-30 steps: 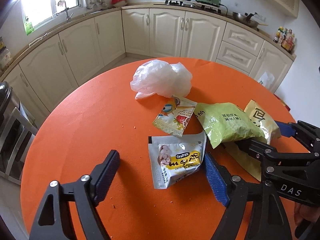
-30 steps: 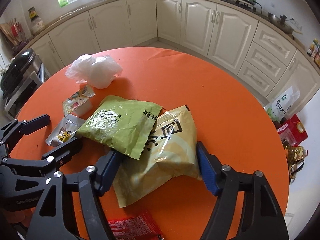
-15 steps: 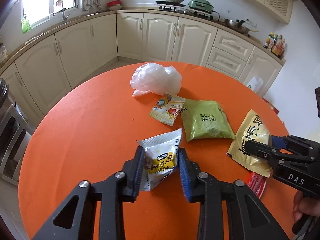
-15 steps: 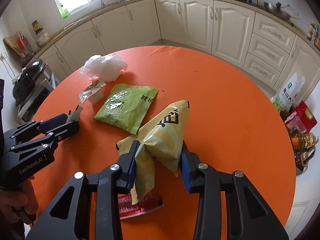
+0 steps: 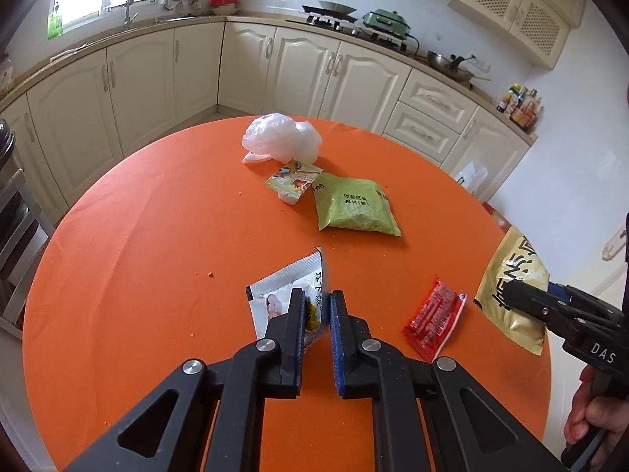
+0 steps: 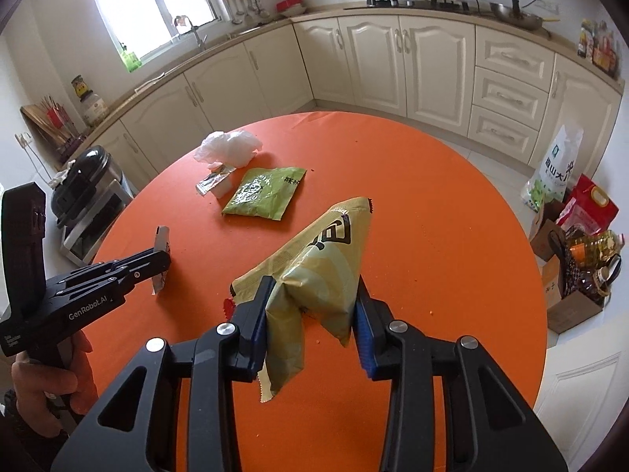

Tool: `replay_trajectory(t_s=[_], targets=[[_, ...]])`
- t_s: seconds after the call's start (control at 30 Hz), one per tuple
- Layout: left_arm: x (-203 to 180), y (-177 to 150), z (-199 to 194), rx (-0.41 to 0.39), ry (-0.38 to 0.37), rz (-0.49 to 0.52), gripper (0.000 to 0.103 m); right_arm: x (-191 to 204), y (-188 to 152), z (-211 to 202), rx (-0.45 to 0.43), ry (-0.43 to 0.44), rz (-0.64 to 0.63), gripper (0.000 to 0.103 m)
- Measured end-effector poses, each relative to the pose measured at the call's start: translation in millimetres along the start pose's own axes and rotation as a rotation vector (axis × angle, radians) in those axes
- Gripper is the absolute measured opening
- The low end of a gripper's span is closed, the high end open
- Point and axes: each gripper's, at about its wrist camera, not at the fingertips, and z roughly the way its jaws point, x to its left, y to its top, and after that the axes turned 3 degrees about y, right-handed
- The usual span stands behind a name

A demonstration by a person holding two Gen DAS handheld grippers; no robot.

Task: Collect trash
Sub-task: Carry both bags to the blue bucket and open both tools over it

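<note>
Left tool [image 5: 317,314] pressed together on a small white snack wrapper with yellow print [image 5: 289,295], its jaws having just been closing; wrapper pinched by one edge and standing up above the round orange desk [image 5: 137,236]. Right tool [image 6: 312,314] pinching a crumpled pale-yellow snack bag [image 6: 322,271], bulky between the blue pads [image 6: 363,338] and lifted clear of the desk, one corner hanging down.

Landmark: the flat green snack packet [image 5: 355,206], lying near the middle of the desk. Just beside it toward the cabinets, a small colourful candy wrapper [image 5: 293,183], touching or nearly touching its corner (hard to tell). Beyond that wrapper, a crumpled white plastic bag [image 5: 281,137] close to the far rim of the desk. On the near side of the green packet, well apart from it, a flat red foil wrapper [image 5: 434,316], between the two tools in the left wrist view. Small crumbs scattered over the desk around the packet.

A hand [image 6: 47,385] around the left tool's handle, seen from the right wrist.
</note>
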Motion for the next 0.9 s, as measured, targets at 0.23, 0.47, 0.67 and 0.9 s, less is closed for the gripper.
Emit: replay_trajectory(t_s=[0.23,0.47,0.67,0.9], targets=[[-7,-23,-26,-0.016,-0.038,0.025,0.007,3,-20,-33,-0.037,-0.01,0.011,0.037],[-33,-43,-61,-0.056,-0.072,0.074,0.007,-4,-39,-66,-0.075,-0.031,0.03,0.037],[-69,-54,-88,-0.098,-0.115,0.133,0.007,-11,-50,-98,-0.127,-0.052,0.047,0.037],[-131,-51,-119,-0.158,-0.201,0.22,0.007,-33,-61,-145,-0.206,-0.099,0.086,0.037]])
